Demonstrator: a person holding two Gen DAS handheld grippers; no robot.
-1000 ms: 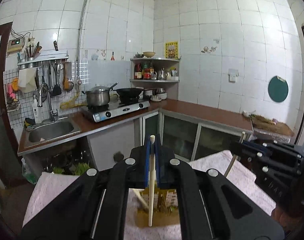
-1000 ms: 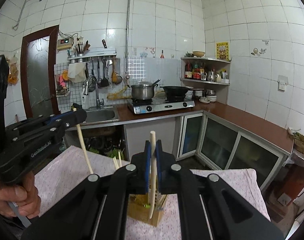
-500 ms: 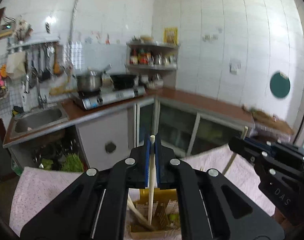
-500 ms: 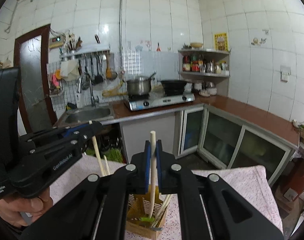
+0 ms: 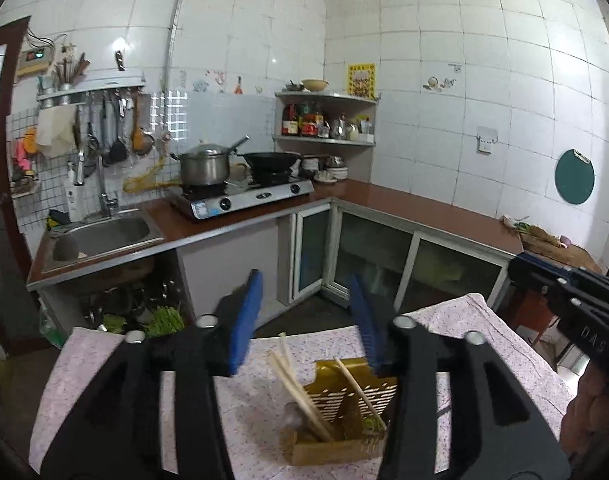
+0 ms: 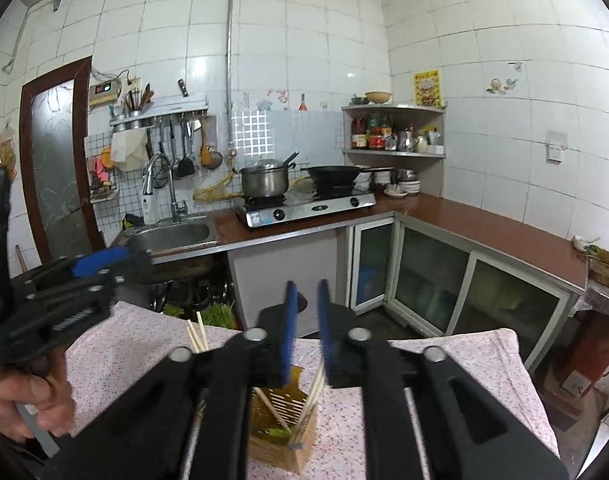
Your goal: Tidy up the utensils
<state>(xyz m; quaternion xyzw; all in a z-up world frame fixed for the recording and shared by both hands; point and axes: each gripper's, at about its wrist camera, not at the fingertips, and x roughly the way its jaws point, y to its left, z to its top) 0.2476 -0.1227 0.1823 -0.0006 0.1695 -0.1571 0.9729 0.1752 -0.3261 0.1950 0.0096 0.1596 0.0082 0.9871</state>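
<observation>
The chopsticks (image 5: pixel 300 392) are all sitting in the yellow slotted holder (image 5: pixel 344 420) on the flowery tablecloth (image 5: pixel 484 344), handles up and fanned out, so their long axis runs from the box bottom up toward roughly 11 o'clock in your left wrist view, with one stick (image 5: pixel 358 390) leaning the same way closer to the right wall. In the right wrist view the same holder (image 6: pixel 282 432) sits at 6 o'clock, right under the jaws, with sticks (image 6: pixel 314 390) poking up near the blue pads. Your left gripper (image 5: pixel 304 320) has its jaws opening, about half spread, nothing between them, and the holder lies at about 5 o'clock from its tips, just below. Your right gripper (image 6: pixel 306 320) is opening too, only a narrow gap so far, and I can't see anything pinched in it. Both hang close over the box; I'd say the right one is more squarely above it, so watch the stick tops when you pull out.
</observation>
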